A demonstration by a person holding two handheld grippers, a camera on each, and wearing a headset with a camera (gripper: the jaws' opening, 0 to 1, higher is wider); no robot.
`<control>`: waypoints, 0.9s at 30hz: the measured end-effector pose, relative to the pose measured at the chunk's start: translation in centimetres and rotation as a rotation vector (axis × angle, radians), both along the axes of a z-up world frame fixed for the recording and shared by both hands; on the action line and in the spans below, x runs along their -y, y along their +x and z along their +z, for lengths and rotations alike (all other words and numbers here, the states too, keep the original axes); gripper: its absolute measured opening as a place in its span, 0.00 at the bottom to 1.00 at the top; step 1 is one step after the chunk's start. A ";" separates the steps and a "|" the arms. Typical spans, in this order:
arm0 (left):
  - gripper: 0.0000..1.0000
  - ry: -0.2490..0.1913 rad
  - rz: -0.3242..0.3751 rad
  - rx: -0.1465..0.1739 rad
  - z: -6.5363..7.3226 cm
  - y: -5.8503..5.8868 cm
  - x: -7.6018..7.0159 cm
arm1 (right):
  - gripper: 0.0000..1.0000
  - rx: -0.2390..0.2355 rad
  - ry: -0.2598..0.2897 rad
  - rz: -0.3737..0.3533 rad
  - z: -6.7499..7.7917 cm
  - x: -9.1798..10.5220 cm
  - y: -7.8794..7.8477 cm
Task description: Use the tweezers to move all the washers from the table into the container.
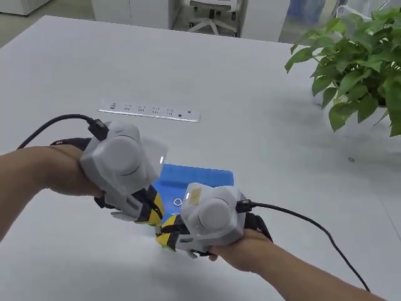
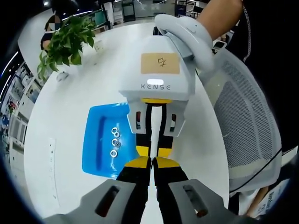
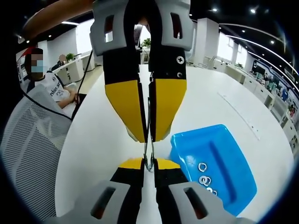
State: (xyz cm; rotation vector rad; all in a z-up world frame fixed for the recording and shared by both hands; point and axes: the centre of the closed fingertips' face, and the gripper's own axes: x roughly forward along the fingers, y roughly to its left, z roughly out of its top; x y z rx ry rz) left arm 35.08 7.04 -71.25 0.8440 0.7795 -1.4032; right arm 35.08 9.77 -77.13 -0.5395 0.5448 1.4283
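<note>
My two grippers meet tip to tip over the near edge of the white table [image 1: 263, 119]. The left gripper [image 1: 155, 210] and the right gripper [image 1: 165, 236] are both shut on thin metal tweezers [image 3: 148, 148], which run between them. From the left gripper [image 2: 152, 161], the tweezers [image 2: 150, 140] show as a pale strip in the right gripper's jaws. Just past the tips lies the blue container [image 1: 210, 179], holding several washers [image 1: 178, 202]. The washers [image 2: 114, 140] lie in a short row, and the container [image 3: 224, 154] and washers [image 3: 204, 173] sit to the right of the right gripper [image 3: 148, 163].
A white power strip [image 1: 149, 111] lies on the table beyond the container. A potted plant [image 1: 360, 69] stands at the far right. A mesh office chair [image 2: 252, 121] sits by the near table edge, and a person [image 3: 46, 88] is seated off to the side.
</note>
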 end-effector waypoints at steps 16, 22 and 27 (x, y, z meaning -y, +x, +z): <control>0.06 0.007 0.010 0.022 3.0 -1.0 0.2 | 0.09 0.025 0.013 0.029 3.1 0.0 -0.9; 0.06 0.003 0.009 0.039 4.3 -1.1 0.5 | 0.09 0.038 0.011 0.033 4.2 0.2 -0.9; 0.06 0.000 0.009 0.053 5.1 -1.0 0.7 | 0.09 0.056 0.005 0.040 5.1 0.3 -0.7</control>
